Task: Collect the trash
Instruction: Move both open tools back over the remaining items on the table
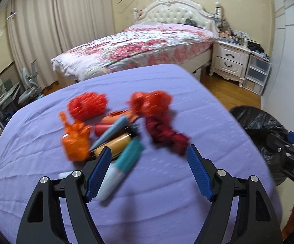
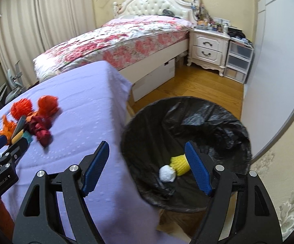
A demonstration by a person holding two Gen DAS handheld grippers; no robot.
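A pile of trash lies on the purple-covered table [image 1: 167, 193]: a red foam net [image 1: 87, 106], a red-orange mesh wad [image 1: 151, 101], a dark red crumpled wrapper [image 1: 167, 136], an orange bag [image 1: 75, 140], a grey cone [image 1: 110, 132] and a teal-and-white tube [image 1: 122, 166]. My left gripper [image 1: 149, 148] hangs open just short of the pile, its left pad close over the tube. My right gripper [image 2: 147, 144] is open and holds nothing, straddling the table edge and the black-lined bin [image 2: 208, 122]. In the bin lie a yellow foam net [image 2: 179, 164] and a white ball [image 2: 167, 173].
The bin stands on the wooden floor [image 2: 197, 85] just right of the table. Beyond are a bed with a floral cover [image 2: 116, 40], a white nightstand [image 2: 208, 46] and plastic drawers [image 2: 238, 61]. A wall [image 2: 279, 81] runs along the right.
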